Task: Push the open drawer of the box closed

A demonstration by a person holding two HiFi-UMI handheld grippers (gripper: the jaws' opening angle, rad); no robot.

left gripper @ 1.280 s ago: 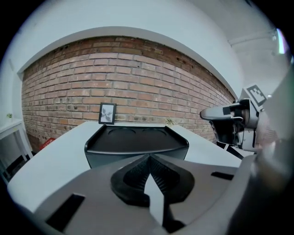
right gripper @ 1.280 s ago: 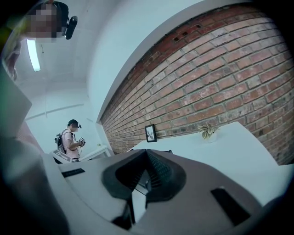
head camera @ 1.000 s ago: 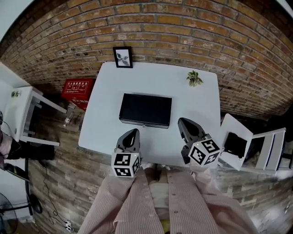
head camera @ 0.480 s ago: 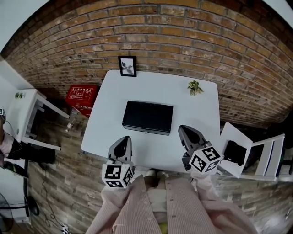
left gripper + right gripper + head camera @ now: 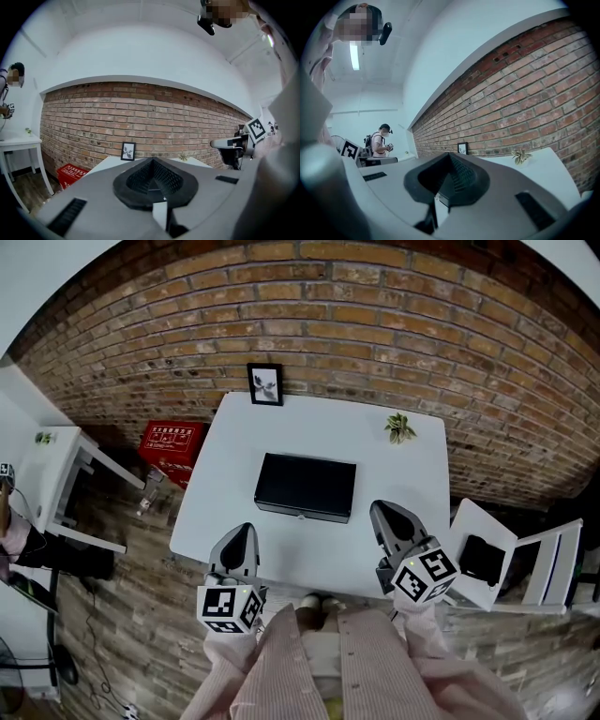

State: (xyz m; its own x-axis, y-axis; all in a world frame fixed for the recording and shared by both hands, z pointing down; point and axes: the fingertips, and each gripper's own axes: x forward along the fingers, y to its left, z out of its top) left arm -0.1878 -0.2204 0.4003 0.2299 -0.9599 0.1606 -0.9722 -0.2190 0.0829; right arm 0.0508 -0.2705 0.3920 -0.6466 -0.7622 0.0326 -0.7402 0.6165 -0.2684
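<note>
Two grippers, head view: left gripper (image 5: 240,532) and right gripper (image 5: 384,512) above near edge of table (image 5: 412,474), clear of box (image 5: 306,487); marker cubes (image 5: 230,607) hiding the hands.
Box, head view: flat black rectangle mid white tabletop; drawer (image 5: 302,513) gap too small to judge.
Left gripper view: jaws clenched, empty; ribbed black pads (image 5: 164,176); box hidden behind grey body.
Right gripper view: jaws pressed together, empty; box likewise hidden; rough brick wall (image 5: 525,108) beyond.

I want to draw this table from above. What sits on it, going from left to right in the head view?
picture frame → black box → little plant
</note>
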